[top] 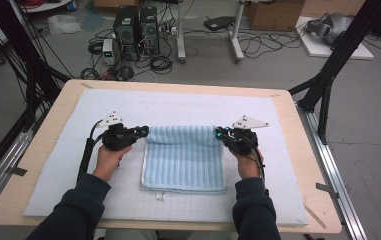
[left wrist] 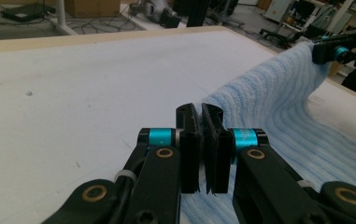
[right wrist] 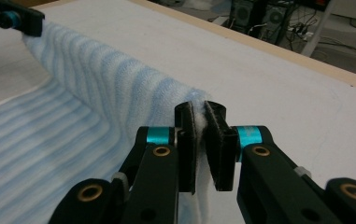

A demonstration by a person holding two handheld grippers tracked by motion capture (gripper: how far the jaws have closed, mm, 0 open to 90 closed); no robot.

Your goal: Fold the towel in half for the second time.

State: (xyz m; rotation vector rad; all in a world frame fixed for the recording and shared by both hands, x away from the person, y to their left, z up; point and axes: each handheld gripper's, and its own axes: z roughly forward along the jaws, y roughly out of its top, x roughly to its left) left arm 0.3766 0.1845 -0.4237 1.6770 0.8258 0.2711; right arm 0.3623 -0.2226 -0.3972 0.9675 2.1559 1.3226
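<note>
My left gripper [left wrist: 202, 140] has its jaws pinched tight on one far corner of the light blue striped towel [top: 184, 157], and my right gripper [right wrist: 201, 140] clamps the other. Between them the far edge hangs lifted, I think; the rest lies on the white mat [top: 53, 165].

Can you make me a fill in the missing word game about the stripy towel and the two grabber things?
1. The towel has light ____ stripes.
2. The left gripper and the right gripper each pinch a far ____ of the towel.
3. The far edge of the towel is lifted off the white mat, while its near edge lies ____ on it.
4. Both grippers' jaws are ____ on the towel.

Missing words: blue; corner; flat; shut
</note>
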